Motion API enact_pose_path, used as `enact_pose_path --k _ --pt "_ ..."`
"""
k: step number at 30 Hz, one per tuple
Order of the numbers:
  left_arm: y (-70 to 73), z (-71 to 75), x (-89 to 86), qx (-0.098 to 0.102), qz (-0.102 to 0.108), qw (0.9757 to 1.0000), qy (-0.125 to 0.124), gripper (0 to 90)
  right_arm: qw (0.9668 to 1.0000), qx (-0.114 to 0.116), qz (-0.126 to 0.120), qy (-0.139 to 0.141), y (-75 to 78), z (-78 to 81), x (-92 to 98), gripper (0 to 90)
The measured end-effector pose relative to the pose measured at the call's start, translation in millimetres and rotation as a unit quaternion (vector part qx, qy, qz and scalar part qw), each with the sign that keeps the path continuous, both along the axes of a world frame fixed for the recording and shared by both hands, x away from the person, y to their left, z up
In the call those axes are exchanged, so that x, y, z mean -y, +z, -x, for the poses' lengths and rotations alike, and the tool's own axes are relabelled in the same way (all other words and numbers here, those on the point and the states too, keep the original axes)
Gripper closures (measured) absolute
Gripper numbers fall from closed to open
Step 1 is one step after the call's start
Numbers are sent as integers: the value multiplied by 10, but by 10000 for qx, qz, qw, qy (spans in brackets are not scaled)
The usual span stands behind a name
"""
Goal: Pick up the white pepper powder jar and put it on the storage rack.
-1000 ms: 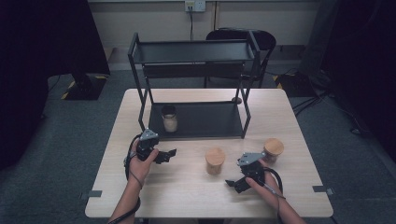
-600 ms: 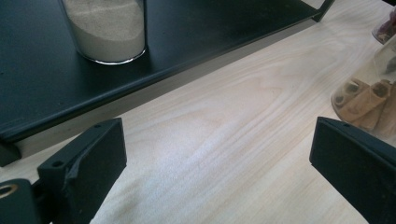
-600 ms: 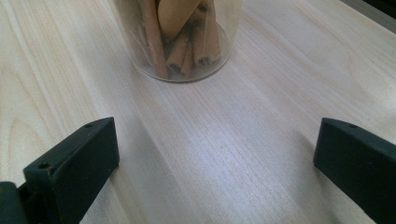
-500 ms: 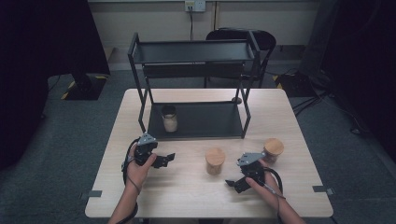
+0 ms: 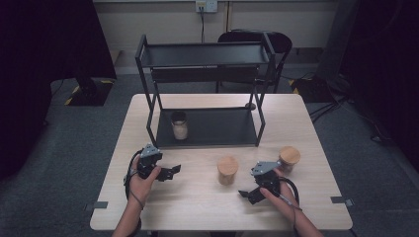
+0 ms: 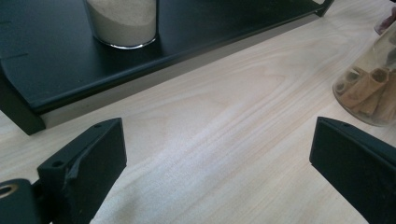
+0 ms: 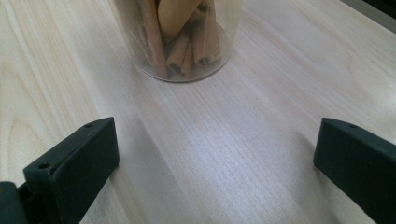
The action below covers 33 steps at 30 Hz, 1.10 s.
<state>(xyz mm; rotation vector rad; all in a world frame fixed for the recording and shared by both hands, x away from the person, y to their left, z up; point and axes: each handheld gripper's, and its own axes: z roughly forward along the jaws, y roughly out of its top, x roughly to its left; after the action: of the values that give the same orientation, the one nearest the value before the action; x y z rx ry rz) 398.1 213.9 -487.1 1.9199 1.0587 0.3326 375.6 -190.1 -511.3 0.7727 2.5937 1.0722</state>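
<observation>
A glass jar of cinnamon sticks with a wooden lid (image 5: 228, 170) stands on the table between my two grippers. In the left gripper view the cinnamon jar (image 6: 371, 91) is at the right edge, and in the right gripper view the same jar (image 7: 180, 37) stands straight ahead. My left gripper (image 5: 171, 171) (image 6: 217, 158) is open over bare wood, pointing right. My right gripper (image 5: 246, 193) (image 7: 215, 158) is open too, a short way from the jar. A dark-lidded jar of pale powder (image 5: 179, 126) (image 6: 122, 21) stands on the lower shelf (image 6: 56, 70) of the black rack.
The black two-tier rack (image 5: 202, 54) takes up the far half of the wooden table (image 5: 197, 197). A second wooden-lidded jar (image 5: 289, 158) stands just beyond my right hand. A chair stands behind the rack, and cables lie on the floor.
My left gripper has drifted a little toward the near edge of the table. The right gripper and the jars have not moved.
</observation>
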Motion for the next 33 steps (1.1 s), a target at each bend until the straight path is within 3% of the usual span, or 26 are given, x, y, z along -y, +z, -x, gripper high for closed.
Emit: enact_pose_path --k 33 --pt "-22 134 -116 -7 -155 9998 90 36 10000 1 -1 0 0 0 0 0"
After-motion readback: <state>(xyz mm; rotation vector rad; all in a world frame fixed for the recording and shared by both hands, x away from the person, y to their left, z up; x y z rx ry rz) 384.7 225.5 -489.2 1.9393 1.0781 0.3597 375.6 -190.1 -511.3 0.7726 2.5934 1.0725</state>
